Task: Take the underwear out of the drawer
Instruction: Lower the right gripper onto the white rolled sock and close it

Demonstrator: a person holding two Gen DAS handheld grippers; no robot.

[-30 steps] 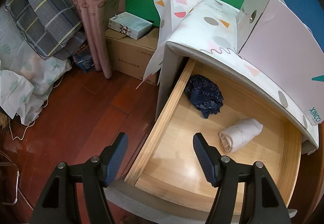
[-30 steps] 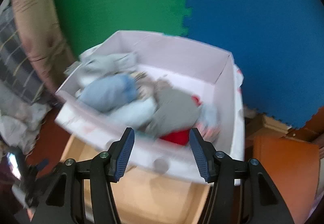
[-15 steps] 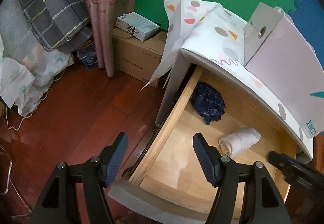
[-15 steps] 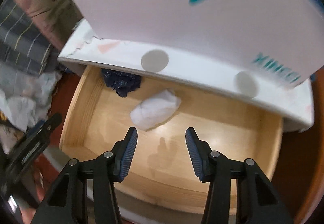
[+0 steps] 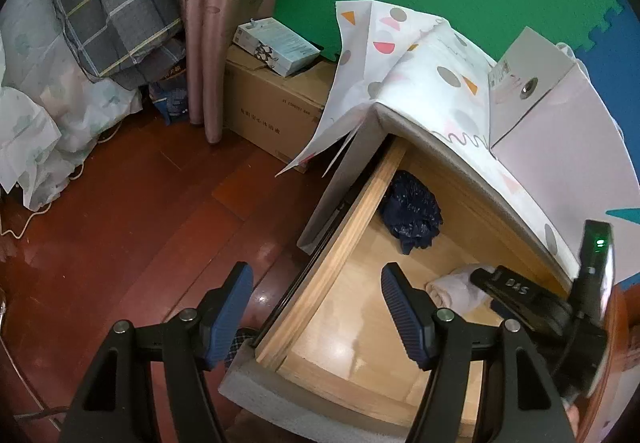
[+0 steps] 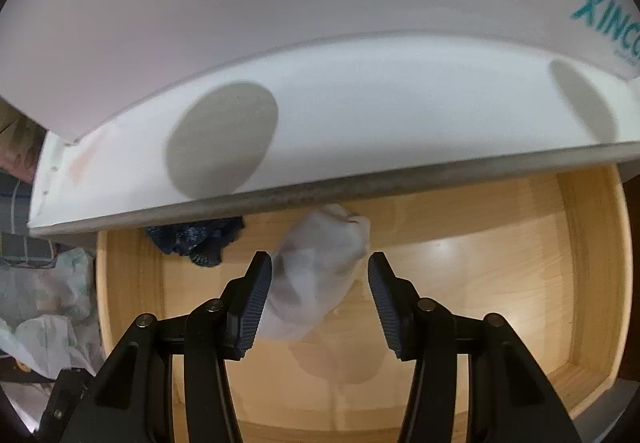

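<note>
Jaws of the right gripper (image 6: 319,293) stood wide around the white rolled underwear (image 6: 316,275) in the wooden drawer (image 6: 500,283), while the left gripper (image 5: 316,309) hung wide above the drawer's corner.

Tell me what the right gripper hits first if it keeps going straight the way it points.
Most likely the rolled white cloth bundle: it lies between the open fingers of the right gripper, on the floor of the light wooden drawer. The dark navy crumpled garment sits off to the left, out of line.
</note>
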